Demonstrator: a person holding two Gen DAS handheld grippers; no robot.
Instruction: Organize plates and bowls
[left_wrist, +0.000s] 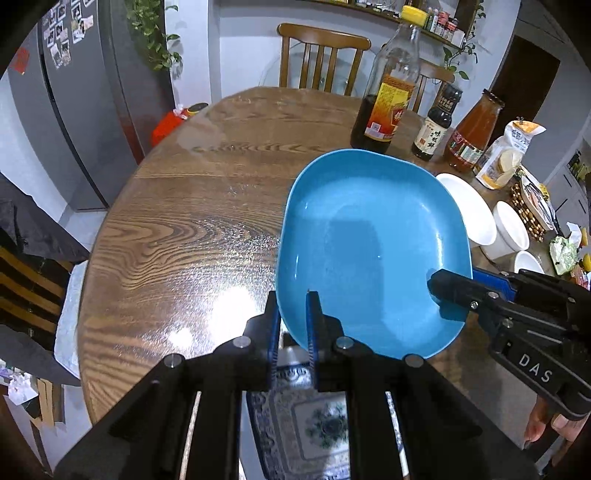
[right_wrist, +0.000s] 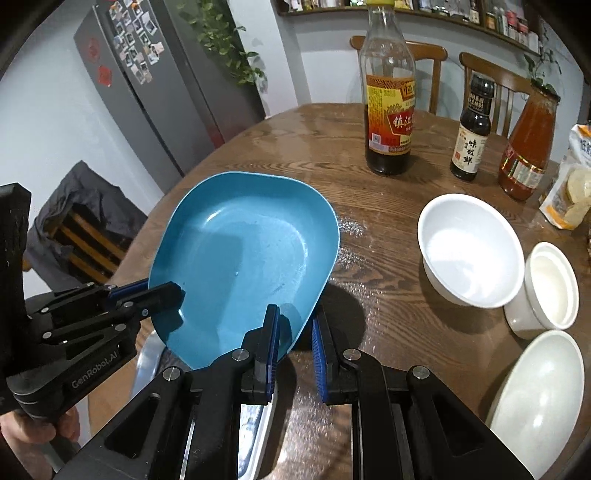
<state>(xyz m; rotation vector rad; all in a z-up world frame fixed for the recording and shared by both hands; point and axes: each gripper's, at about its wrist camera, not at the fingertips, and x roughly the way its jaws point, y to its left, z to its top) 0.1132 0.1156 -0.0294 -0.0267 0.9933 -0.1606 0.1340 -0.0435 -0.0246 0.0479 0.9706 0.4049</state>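
Tools, my left tool (left_wrist: 293, 325) and right tool (right_wrist: 293, 332), clench opposite rims of the blue plate (left_wrist: 369, 251), sharing its weight. It hangs tilted over the desk's (left_wrist: 177, 221) near edge, probably bound for stacking.

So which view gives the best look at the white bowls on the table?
The right wrist view: three white bowls show whole, beside the blue plate. In the left wrist view they sit squeezed at the right edge, partly hidden behind the plate.

Both wrist views look steeply down, close over the shared blue plate (left_wrist: 369, 240) (right_wrist: 243, 258).
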